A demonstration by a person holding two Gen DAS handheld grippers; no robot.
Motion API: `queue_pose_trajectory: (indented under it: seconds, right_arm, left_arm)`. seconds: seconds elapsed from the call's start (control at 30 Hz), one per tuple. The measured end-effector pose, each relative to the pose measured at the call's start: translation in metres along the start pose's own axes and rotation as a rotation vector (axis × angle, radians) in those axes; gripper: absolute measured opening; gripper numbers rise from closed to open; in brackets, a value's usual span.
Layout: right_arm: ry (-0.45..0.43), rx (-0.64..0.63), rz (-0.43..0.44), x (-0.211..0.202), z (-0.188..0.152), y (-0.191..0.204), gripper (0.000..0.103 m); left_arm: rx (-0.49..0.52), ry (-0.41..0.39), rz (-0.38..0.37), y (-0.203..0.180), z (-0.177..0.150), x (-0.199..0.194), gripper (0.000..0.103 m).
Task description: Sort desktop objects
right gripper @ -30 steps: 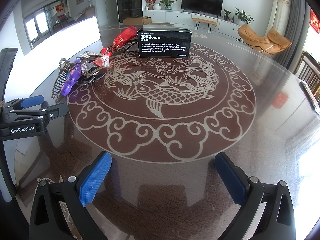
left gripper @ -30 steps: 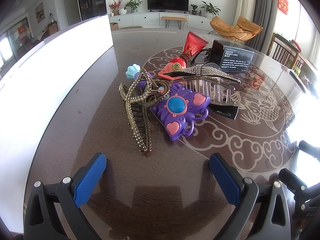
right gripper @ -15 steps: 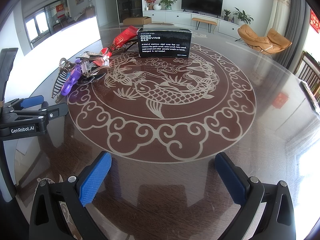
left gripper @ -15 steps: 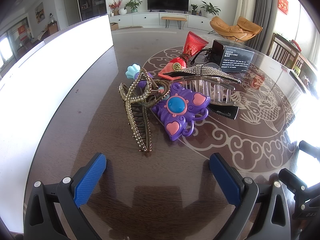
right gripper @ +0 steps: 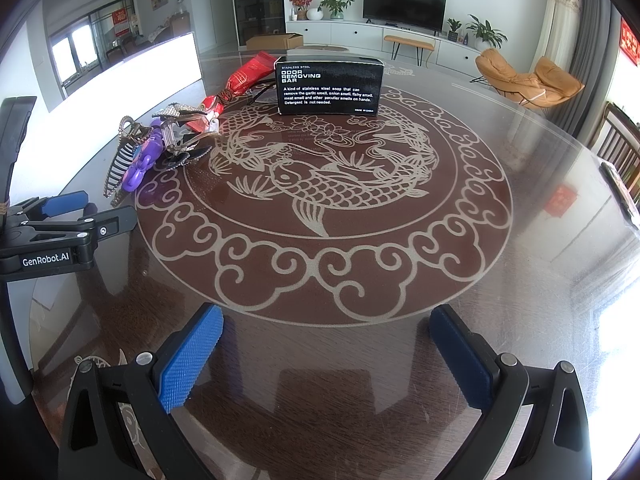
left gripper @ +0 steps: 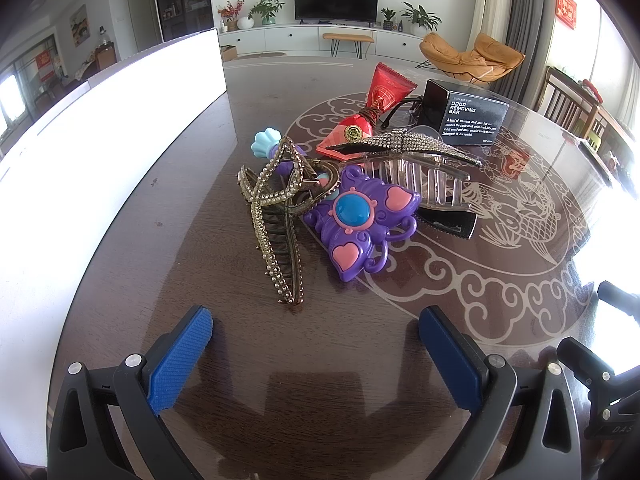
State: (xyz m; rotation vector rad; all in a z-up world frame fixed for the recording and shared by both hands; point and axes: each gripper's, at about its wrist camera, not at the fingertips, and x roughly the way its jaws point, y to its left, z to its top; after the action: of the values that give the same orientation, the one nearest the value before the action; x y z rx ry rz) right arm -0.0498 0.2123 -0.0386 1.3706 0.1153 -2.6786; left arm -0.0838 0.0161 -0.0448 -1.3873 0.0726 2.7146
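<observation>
A pile of small objects lies on the dark round table (left gripper: pixel 168 240). In the left wrist view it holds a gold rhinestone hair claw (left gripper: pixel 276 216), a purple butterfly toy (left gripper: pixel 356 220), a clear rhinestone hair claw (left gripper: pixel 416 164), a red tube (left gripper: pixel 376 108) and a black box (left gripper: pixel 464 114). My left gripper (left gripper: pixel 316 340) is open and empty, just short of the gold claw. My right gripper (right gripper: pixel 324 344) is open and empty over the table's patterned middle, with the box (right gripper: pixel 328 86) far ahead and the pile (right gripper: pixel 156 148) to its left.
A bright white panel (left gripper: pixel 100 128) runs along the table's left side. The left gripper's body (right gripper: pixel 52 232) shows at the left edge of the right wrist view. Chairs (right gripper: pixel 620 148) stand at the table's right edge.
</observation>
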Motion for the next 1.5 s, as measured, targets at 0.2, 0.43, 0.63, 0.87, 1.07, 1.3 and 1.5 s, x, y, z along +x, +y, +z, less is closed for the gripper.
queue_pose_trajectory:
  seconds: [0.2,0.43,0.63,0.87,1.07,1.3,1.5]
  right_arm:
    - [0.0,0.0,0.0,0.0,0.0,0.0,0.103]
    - [0.0,0.0,0.0,0.0,0.0,0.0,0.103]
    - [0.0,0.0,0.0,0.0,0.0,0.0,0.103]
    - [0.0,0.0,0.0,-0.001,0.0,0.0,0.103]
    - [0.001,0.001,0.0,-0.001,0.0,0.0,0.103]
    - [0.001,0.001,0.0,-0.001,0.0,0.0,0.103]
    - [-0.072,0.001,0.135,-0.002,0.032,0.011,0.103]
  left_arm:
    - [0.0,0.0,0.0,0.0,0.0,0.0,0.103]
    - [0.0,0.0,0.0,0.0,0.0,0.0,0.103]
    - [0.001,0.0,-0.001,0.001,0.001,0.001,0.103]
    - [0.028,0.014,-0.018,0.004,-0.002,0.0,0.103]
    - [0.02,0.063,-0.015,0.026,-0.023,-0.021,0.103]
    - [-0.201,0.039,-0.053,0.07,-0.03,-0.029,0.103]
    - [-0.182,0.034,0.019,0.062,-0.032,-0.025,0.103]
